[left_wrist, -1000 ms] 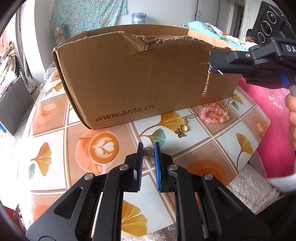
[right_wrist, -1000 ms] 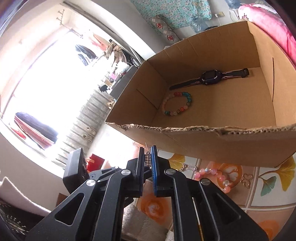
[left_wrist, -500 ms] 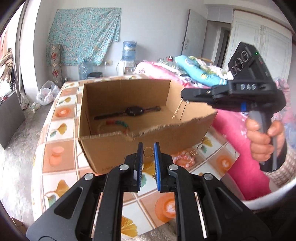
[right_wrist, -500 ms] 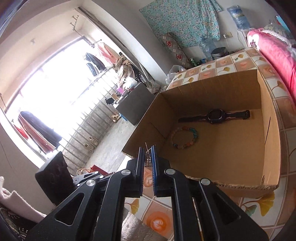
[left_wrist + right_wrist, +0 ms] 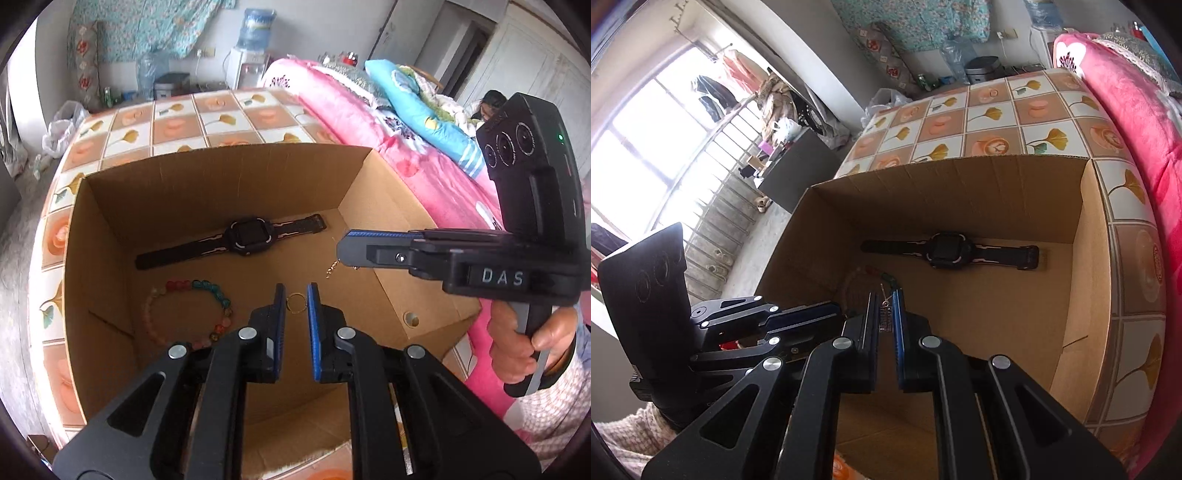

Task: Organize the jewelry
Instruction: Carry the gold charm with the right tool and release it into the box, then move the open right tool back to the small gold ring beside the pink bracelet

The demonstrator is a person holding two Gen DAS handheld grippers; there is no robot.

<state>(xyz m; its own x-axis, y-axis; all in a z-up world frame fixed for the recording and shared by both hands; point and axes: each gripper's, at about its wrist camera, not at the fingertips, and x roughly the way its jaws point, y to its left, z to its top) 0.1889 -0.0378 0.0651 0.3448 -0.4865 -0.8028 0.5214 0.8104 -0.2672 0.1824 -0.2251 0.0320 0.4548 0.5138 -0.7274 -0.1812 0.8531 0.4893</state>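
**Both grippers over the box, each w/ a small gold piece**

The left gripper [image 5: 296, 301] is black w/ blue pads. It tips down over the open brown cardboard box [image 5: 207, 173]. Its jaws are nearly together & pinch a small thin gold ring [image 5: 296, 303] right at the tips. The ring hangs above the box floor.

The right gripper [image 5: 885, 308] is the same kind, black & blue. It also tips down into the box. Its jaws are squeezed almost all the way in on a little gold metal charm [image 5: 885, 318]. In the left wrist view this gripper comes in from the right side, lying flat across the box corner, & a thin gold chain [image 5: 333, 268] dangles under its tip. A hand [image 5: 524, 343] grips its black handle; a light knit sleeve [image 5: 554, 406] shows below.

In the box, two things lie on the floor. A black wrist watch w/ a square face [image 5: 246, 238] lies flat near the far wall. A round bracelet of red, green & pink beads [image 5: 192, 314] lies nearer, left of the left gripper's tips. In the right wrist view the bracelet is mostly hidden behind the jaws.

The box sits on a table w/ an orange & white tile-pattern cloth [image 5: 997, 118]. A pink blanket [image 5: 1126, 110] is beside the table.
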